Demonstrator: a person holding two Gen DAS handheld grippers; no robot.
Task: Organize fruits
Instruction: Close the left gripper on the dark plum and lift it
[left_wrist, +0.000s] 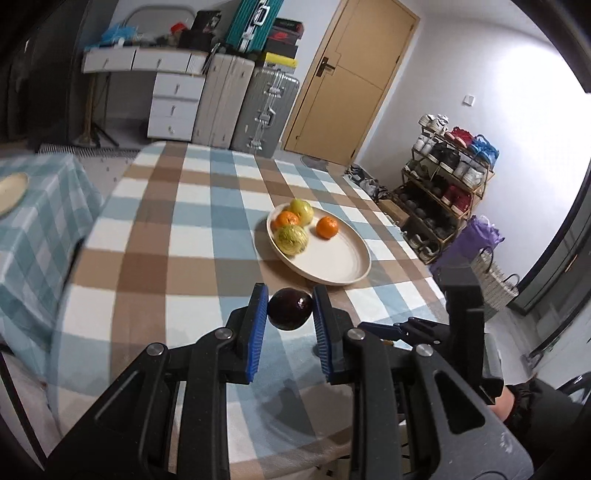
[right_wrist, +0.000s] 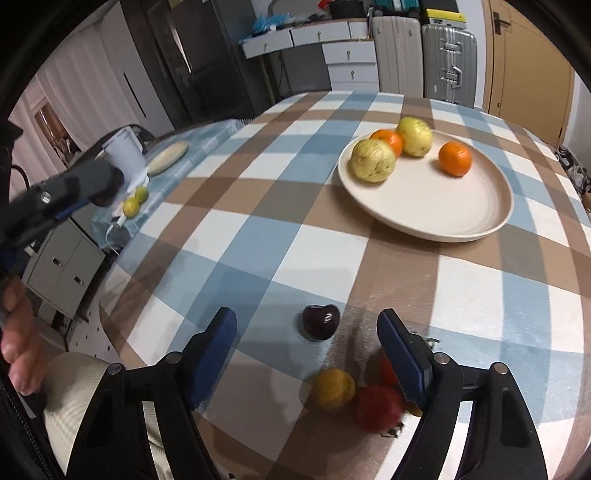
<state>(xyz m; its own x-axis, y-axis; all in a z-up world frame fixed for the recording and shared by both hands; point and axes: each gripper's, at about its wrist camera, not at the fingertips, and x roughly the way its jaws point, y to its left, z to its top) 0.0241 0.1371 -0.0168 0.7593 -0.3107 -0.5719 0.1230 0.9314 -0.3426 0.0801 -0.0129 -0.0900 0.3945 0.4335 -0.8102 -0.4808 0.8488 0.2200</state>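
A cream plate (left_wrist: 332, 266) on the checked table holds two yellow-green fruits (left_wrist: 292, 239) and two oranges (left_wrist: 327, 227). My left gripper (left_wrist: 290, 310) is shut on a dark purple fruit (left_wrist: 290, 309), held above the table just short of the plate. In the right wrist view the plate (right_wrist: 443, 206) lies far right, and another dark purple fruit (right_wrist: 320, 321) lies on the table ahead of my open, empty right gripper (right_wrist: 306, 326). A yellow fruit (right_wrist: 332, 388) and a red fruit (right_wrist: 377, 407) lie between its fingers, nearer the camera, blurred.
A side table at left carries a second plate (right_wrist: 168, 157), a white kettle (right_wrist: 123, 155) and two small green fruits (right_wrist: 135, 201). A shoe rack (left_wrist: 443, 192) stands beyond the table's right edge. Suitcases and drawers line the far wall.
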